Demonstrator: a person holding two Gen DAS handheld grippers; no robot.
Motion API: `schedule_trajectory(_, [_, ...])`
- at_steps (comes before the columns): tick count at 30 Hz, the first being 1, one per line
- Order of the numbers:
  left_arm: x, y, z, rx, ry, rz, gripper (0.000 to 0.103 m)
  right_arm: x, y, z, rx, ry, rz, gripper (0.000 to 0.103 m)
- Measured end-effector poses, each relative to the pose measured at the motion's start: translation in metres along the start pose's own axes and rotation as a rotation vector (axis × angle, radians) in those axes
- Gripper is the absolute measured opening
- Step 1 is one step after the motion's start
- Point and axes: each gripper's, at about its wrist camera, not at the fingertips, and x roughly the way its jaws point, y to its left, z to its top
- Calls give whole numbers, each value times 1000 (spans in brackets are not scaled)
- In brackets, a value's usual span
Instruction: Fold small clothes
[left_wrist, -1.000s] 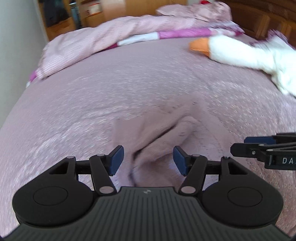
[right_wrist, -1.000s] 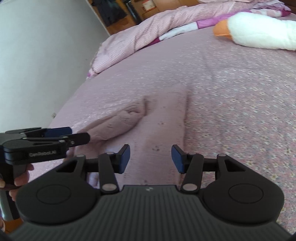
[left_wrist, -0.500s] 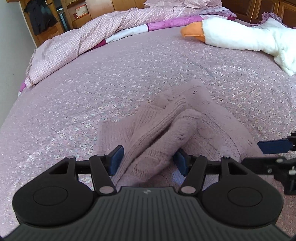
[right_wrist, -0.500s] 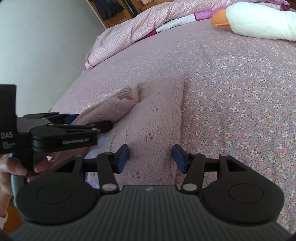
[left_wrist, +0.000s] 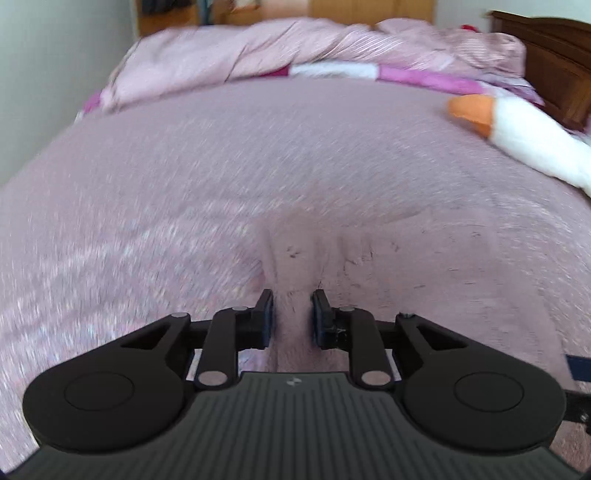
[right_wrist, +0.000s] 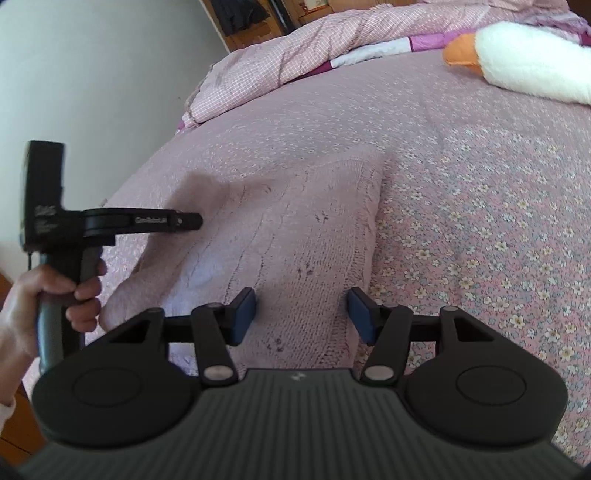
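A pale pink knit sweater (right_wrist: 295, 229) lies on the flowered pink bedspread (right_wrist: 480, 206). In the left wrist view my left gripper (left_wrist: 293, 317) is shut on a bunched fold of the sweater (left_wrist: 332, 266), with knit fabric squeezed between the blue pads. The right wrist view shows that same left gripper (right_wrist: 195, 220) side-on over the sweater's left part, held by a hand (right_wrist: 55, 295). My right gripper (right_wrist: 303, 315) is open just above the sweater's near edge, with nothing pinched between its fingers.
A white plush goose with an orange beak (right_wrist: 524, 62) lies at the far right of the bed. A crumpled pink checked duvet (right_wrist: 314, 48) is heaped along the far side. A pale wall (right_wrist: 92, 74) runs on the left and a dark wooden headboard (left_wrist: 554, 55) stands at the far right.
My left gripper went from open around the sweater's bunched sleeve to shut on it, and it is moving, blurring its view. The right gripper stayed open over the near edge.
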Motion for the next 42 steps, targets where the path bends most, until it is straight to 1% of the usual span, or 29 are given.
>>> schedule_trajectory(3, [3,9,-5,-24,-7,26,48,1,5,-1,-32,2,-7,59])
schedule_trajectory(5, [2,11,-4,-22,-4,34,51,1,6,0,-37,5,-10,59])
schedule_trajectory(8, [-9,13,-1,-47,21,15,53,0,4,1,-29,7,-5,59])
schedule_trajectory(11, [-31,16,-6,-76,35,-23,60,0,5,0,-31,8,-6,59])
schedule_trajectory(13, [-47,14,-13,-71,41,-50,63,0,7,1,-36,10,-11,59])
schedule_trajectory(17, [-67,6,-30,-35,59,-56,66,0,11,2,-48,18,-26,59])
schedule_trajectory(20, [-71,1,-42,-1,79,-38,66,0,16,3,-62,22,-41,59])
schedule_trajectory(23, [-69,-1,-50,54,76,13,68,0,19,3,-69,26,-45,59])
schedule_trajectory(25, [-66,1,-53,56,81,43,71,-1,23,3,-78,28,-43,59])
schedule_trajectory(28, [-64,9,-55,37,80,58,77,-1,27,3,-95,32,-44,59])
schedule_trajectory(31, [-64,17,-52,-15,86,24,78,-2,25,6,-99,32,-49,59])
schedule_trajectory(33, [-63,24,-51,-74,94,-19,78,-4,19,9,-74,22,-46,60])
schedule_trajectory(34, [-61,27,-49,-104,100,-38,78,-4,14,11,-58,16,-42,67])
schedule_trajectory(35, [-59,31,-49,-135,109,-57,78,-4,11,13,-42,11,-40,71])
schedule_trajectory(36, [-57,35,-49,-162,117,-73,79,-3,6,15,-26,6,-38,74])
schedule_trajectory(37, [-54,38,-49,-187,123,-90,79,-1,2,17,-13,9,-36,74])
schedule_trajectory(40, [-45,44,-51,-232,136,-122,88,11,-11,20,26,49,-14,74])
schedule_trajectory(42, [-37,46,-54,-252,148,-147,92,22,-21,19,69,86,33,74])
